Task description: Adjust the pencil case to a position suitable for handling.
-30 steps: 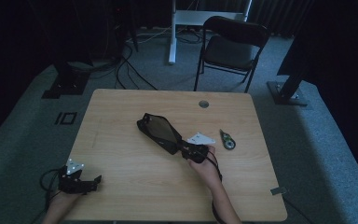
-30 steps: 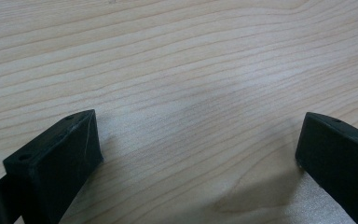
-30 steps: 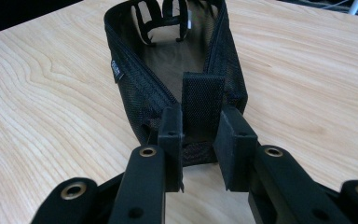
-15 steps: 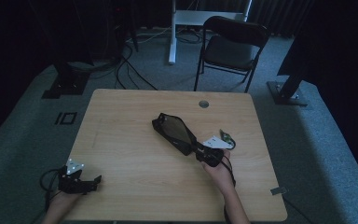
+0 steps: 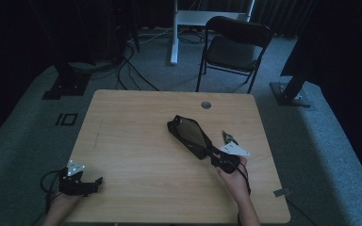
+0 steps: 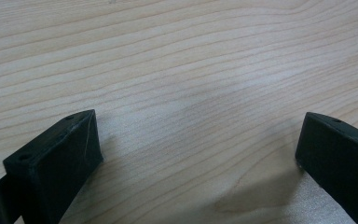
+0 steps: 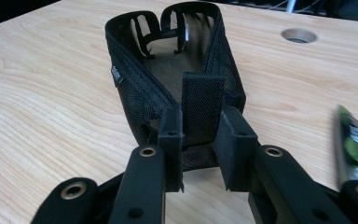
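Pouch (image 5: 190, 134), a black mesh one with its top unzipped, lies on the desk (image 5: 136, 141) directly ahead of the right tool (image 5: 219, 158) in the high view, its near end caught by that tool while a hand (image 5: 233, 176) holds the tool from behind; a small green object (image 5: 229, 137) sits just beside the right tool on its outer side, and the left tool (image 5: 92, 182) rests well apart near the desk's front corner, likely parked because it has no job yet; in the left gripper view the left tool (image 6: 196, 149) stands wide open over bare wood, nothing between its jaws; in the right gripper view the right tool (image 7: 198, 140) is clamped on the pouch's fabric tab (image 7: 202, 105), which stands upright between the jaws, a hold that probably lets the pouch (image 7: 168, 65) be dragged or steadied by its end without crushing the open mouth; the green object (image 7: 356, 144) is blurred at that tool's right.
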### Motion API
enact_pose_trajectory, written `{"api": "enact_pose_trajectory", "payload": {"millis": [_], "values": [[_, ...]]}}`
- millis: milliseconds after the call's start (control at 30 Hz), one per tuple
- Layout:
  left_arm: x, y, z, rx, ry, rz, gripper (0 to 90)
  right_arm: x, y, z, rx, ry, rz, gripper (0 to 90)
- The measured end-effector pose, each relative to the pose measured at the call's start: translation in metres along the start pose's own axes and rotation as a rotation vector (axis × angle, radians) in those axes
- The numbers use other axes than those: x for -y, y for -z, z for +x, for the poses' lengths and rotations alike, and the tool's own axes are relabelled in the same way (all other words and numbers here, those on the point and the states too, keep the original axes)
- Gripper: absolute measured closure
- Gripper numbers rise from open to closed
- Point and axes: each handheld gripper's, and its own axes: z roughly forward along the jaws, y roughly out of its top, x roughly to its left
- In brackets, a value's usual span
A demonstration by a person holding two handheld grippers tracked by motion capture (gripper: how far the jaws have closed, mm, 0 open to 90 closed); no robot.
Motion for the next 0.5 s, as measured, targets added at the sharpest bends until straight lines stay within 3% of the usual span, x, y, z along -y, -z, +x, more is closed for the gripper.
{"api": "enact_pose_trajectory", "payload": {"millis": [500], "values": [[0.0, 0.0, 0.0, 0.0, 0.0, 0.0, 0.0, 0.03, 0.031, -0.005, 0.065, -0.029, 0.016, 72.8]]}}
